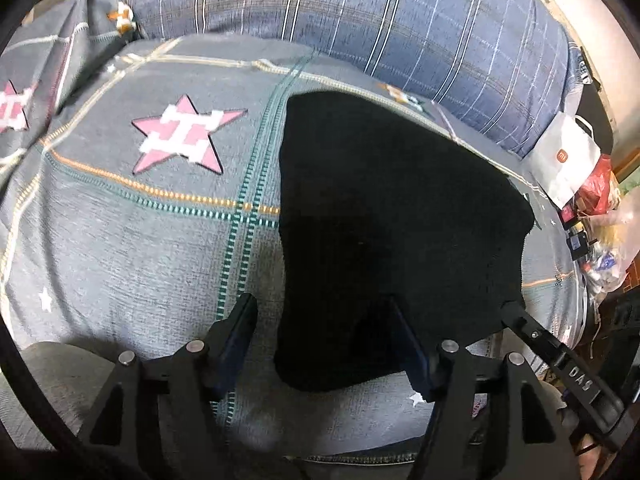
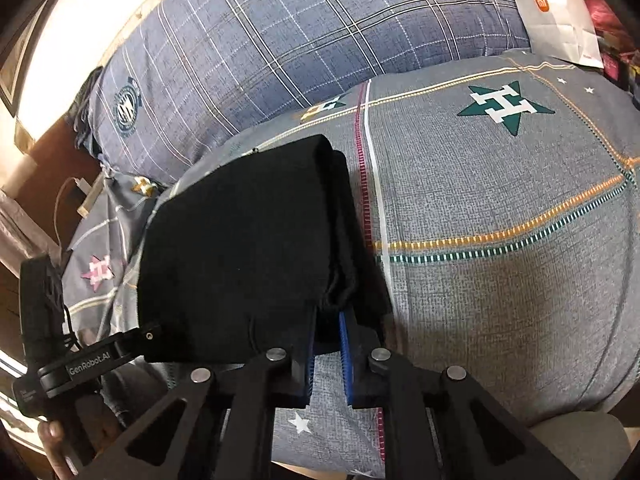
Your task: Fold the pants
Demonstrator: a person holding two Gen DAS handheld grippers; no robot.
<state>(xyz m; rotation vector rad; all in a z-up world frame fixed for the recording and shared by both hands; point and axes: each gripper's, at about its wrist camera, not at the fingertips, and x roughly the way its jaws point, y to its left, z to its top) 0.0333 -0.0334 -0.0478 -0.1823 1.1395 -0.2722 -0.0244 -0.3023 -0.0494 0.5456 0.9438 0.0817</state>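
Black pants lie folded into a thick rectangle on the grey star-print bed sheet. My left gripper stands open astride their near left edge, one finger on the sheet and the other over the black cloth, neither pad pressing. In the right wrist view the pants show stacked layers along their right side. My right gripper is shut on the bunched near right corner of those layers. Its fingers also show at the pants' corner in the left wrist view.
A blue plaid pillow lies along the far side of the bed. A white paper bag and loose clutter sit past the bed's edge. A hand holds the left gripper at the lower left.
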